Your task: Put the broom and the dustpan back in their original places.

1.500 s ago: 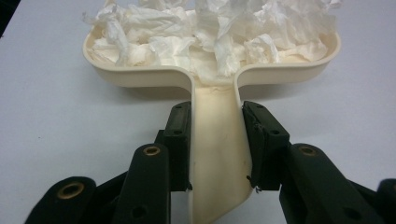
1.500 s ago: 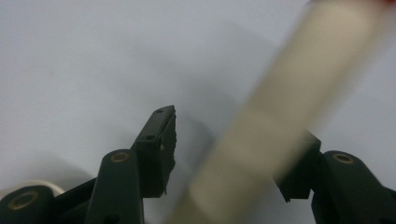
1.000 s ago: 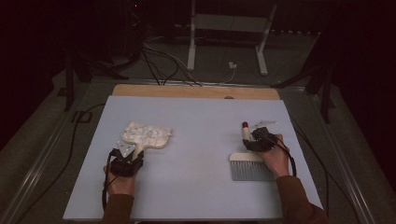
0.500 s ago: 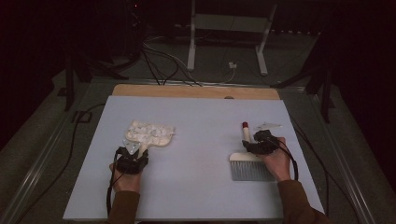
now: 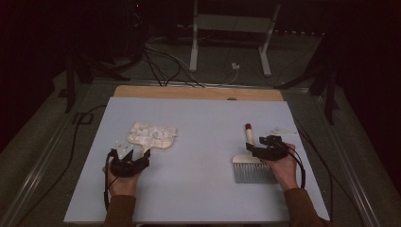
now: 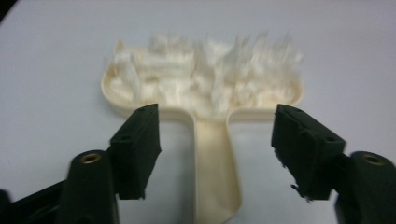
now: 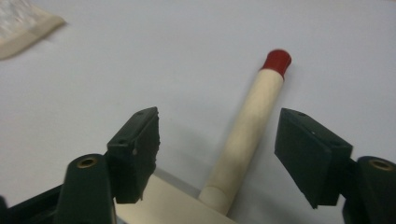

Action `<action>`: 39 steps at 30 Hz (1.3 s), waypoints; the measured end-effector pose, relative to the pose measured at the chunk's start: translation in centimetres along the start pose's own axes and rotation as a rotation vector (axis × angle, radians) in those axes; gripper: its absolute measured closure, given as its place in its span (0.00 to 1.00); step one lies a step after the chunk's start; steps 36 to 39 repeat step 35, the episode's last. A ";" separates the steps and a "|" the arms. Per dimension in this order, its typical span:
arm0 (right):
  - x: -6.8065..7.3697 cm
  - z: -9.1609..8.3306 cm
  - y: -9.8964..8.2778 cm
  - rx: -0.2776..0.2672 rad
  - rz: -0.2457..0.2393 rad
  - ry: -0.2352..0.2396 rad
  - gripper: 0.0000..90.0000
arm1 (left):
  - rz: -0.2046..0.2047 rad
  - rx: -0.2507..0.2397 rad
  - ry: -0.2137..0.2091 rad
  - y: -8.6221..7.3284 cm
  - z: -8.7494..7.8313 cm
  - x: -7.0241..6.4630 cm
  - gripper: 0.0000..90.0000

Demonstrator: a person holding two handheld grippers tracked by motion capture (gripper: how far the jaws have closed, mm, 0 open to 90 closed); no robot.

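My left tongs (image 6: pixel 217 154), spread wide, straddle the dustpan handle (image 6: pixel 215 172), which runs lengthwise between them; my right tongs (image 7: pixel 219 156), equally wide, straddle the brush handle (image 7: pixel 247 135).

I find no writing, label, brand, number or sign that I can read in any view. The cream dustpan (image 6: pixel 205 93) between my left jaws is plain, the brush handle (image 7: pixel 247 140) with its red tip between my right jaws is bare, and the pale blue table (image 5: pixel 208 118) carries no marks.
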State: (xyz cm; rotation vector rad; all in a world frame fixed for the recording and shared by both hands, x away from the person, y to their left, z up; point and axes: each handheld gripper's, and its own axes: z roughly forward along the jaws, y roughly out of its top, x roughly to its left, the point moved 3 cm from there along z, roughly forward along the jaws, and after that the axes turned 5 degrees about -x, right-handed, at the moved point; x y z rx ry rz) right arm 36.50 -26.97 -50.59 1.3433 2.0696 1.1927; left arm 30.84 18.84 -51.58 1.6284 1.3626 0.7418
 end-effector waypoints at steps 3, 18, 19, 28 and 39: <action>0.3 -0.6 0.0 -0.034 0.015 0.017 0.30 | -0.004 -0.033 -0.045 0.9 -0.8 0.2 0.29; 2.7 -3.2 -0.7 -0.190 -0.078 0.068 0.12 | 0.025 -0.126 -0.160 2.4 -4.4 1.4 0.03; 2.8 -3.3 -0.7 -0.196 -0.074 0.069 0.11 | 0.024 -0.128 -0.162 2.4 -4.5 1.5 0.02; 3.1 -4.2 -1.1 -0.250 -0.073 0.087 0.02 | 0.032 -0.125 -0.163 2.4 -5.2 1.8 0.00; 2.6 -4.8 -1.5 -0.268 -0.068 0.068 0.01 | 0.039 -0.116 -0.139 2.0 -5.3 1.9 0.00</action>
